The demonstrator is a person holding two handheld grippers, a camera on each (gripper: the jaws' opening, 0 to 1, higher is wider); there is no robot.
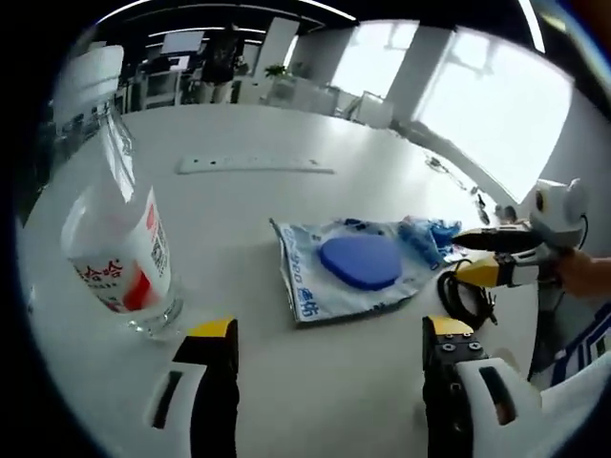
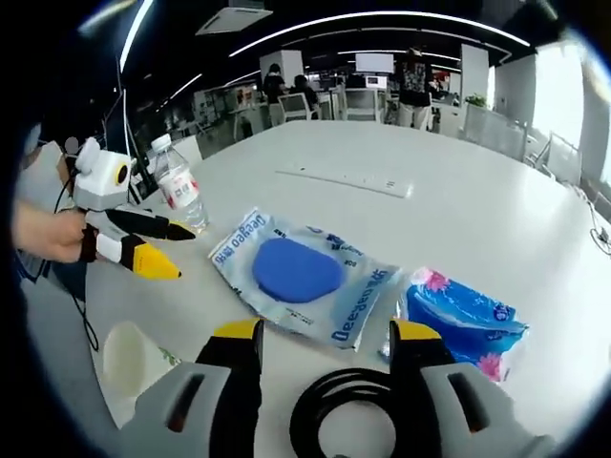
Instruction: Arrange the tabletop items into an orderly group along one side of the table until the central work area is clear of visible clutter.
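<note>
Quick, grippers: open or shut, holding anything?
Left gripper: open, holding nothing, near the water bottle.
Right gripper: open, holding nothing, above the black cable.

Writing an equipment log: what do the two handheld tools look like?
Each tool, left and right, has black jaws with yellow tips on a pale grey body. Seen from the other side, each carries a white box with a yellow-ringed lens. A blue-and-white striped sleeve shows.

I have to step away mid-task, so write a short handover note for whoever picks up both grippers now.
Left gripper: open, empty, with the water bottle upright just ahead on its left.
Right gripper: open, empty, above the black cable coil.
Mid-table: the clear pouch with a blue pad, the blue tissue pack beside it.
Done: nothing grouped yet.
Left: move all four to one side.
</note>
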